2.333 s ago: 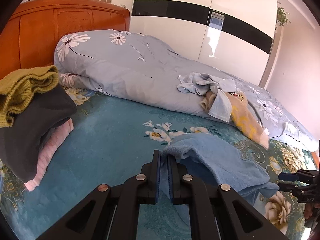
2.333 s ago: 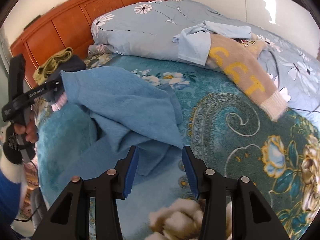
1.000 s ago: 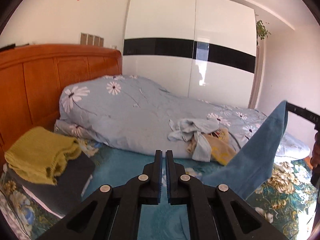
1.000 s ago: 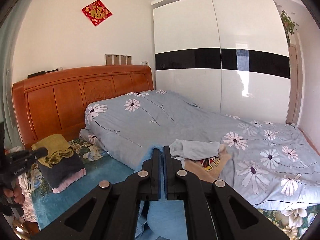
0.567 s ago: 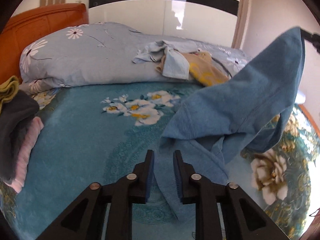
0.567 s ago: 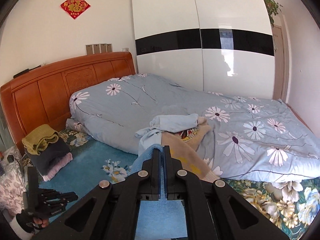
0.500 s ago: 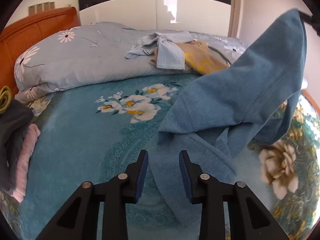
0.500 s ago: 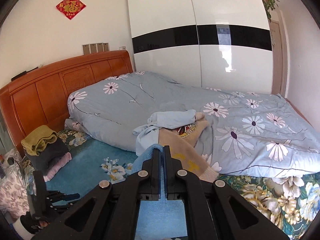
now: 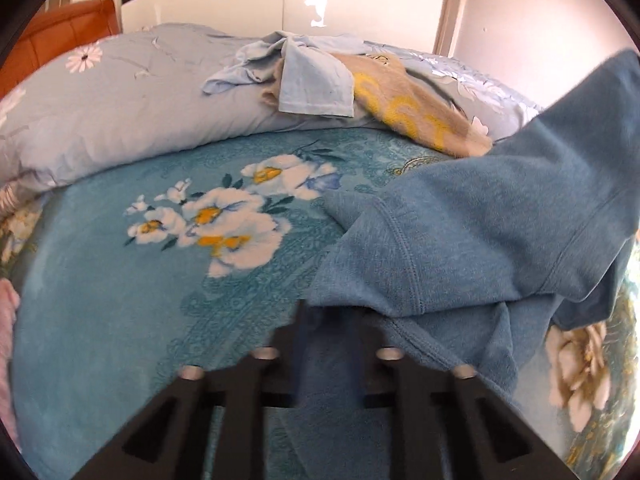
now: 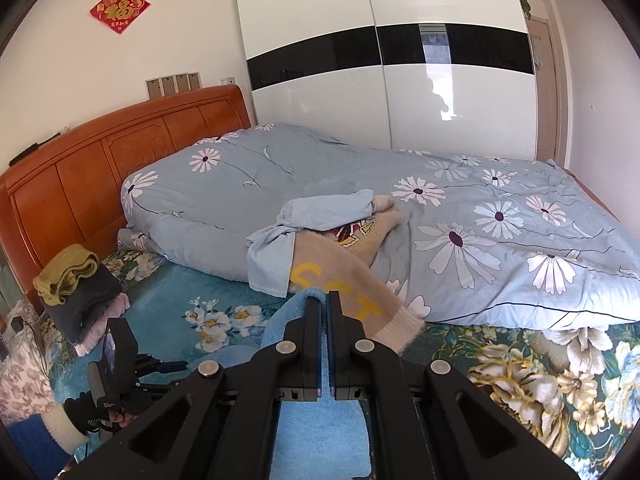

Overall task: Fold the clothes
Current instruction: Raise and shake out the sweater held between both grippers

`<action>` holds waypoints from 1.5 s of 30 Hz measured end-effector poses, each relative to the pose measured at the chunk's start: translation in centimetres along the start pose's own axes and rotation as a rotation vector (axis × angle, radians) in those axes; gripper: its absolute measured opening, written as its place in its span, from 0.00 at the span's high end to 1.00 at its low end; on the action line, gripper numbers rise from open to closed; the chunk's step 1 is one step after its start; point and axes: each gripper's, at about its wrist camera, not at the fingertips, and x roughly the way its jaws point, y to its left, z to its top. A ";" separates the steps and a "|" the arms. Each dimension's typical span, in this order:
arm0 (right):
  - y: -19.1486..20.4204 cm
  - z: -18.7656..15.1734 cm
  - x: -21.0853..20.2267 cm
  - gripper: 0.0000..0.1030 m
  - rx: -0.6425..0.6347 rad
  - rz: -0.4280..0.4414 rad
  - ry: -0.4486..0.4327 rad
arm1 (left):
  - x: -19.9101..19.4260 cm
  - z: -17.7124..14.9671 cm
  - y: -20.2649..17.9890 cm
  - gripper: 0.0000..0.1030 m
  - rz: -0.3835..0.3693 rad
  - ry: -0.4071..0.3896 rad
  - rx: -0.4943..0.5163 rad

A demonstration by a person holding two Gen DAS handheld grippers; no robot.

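Note:
A blue sweatshirt (image 9: 480, 240) hangs from the upper right down onto the teal floral bedspread (image 9: 120, 300). My left gripper (image 9: 332, 320) is open, its blurred fingers either side of the garment's lower hem near the bedspread. My right gripper (image 10: 324, 300) is shut on the sweatshirt's upper edge (image 10: 296, 300) and holds it raised above the bed. The left gripper also shows low at the left of the right wrist view (image 10: 160, 366).
A rolled grey-blue daisy quilt (image 10: 440, 208) lies along the back of the bed, with a light blue garment (image 9: 312, 80) and a beige sweater with yellow letters (image 9: 420, 112) on it. A stack of folded clothes (image 10: 76, 292) sits by the orange headboard (image 10: 100, 168).
My left gripper let go of the sweatshirt, opened, and dropped toward its lower hem. My right gripper shut on the garment and lifted it high.

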 end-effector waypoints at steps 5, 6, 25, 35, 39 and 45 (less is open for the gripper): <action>-0.3 -0.3 0.5 0.98 0.037 0.011 0.009 | -1.3 -0.5 0.3 0.98 0.010 -0.061 -0.054; -0.3 -0.2 0.2 0.98 0.041 0.014 0.002 | -2.0 -0.4 0.6 0.98 0.020 -0.082 -0.073; 8.6 5.3 -15.3 0.98 -0.115 0.118 -0.321 | -34.4 1.7 3.9 0.98 0.320 -0.662 -0.150; 12.1 4.5 -25.3 0.98 -0.220 0.129 -0.448 | -46.0 -2.6 1.7 0.98 0.407 -0.796 -0.124; 10.7 5.0 -24.6 0.98 -0.180 0.127 -0.423 | -46.5 -1.8 1.1 0.98 0.412 -0.776 -0.103; 7.0 4.4 -16.1 0.98 -0.105 0.102 -0.222 | -36.2 0.7 2.7 0.98 0.396 -0.565 -0.100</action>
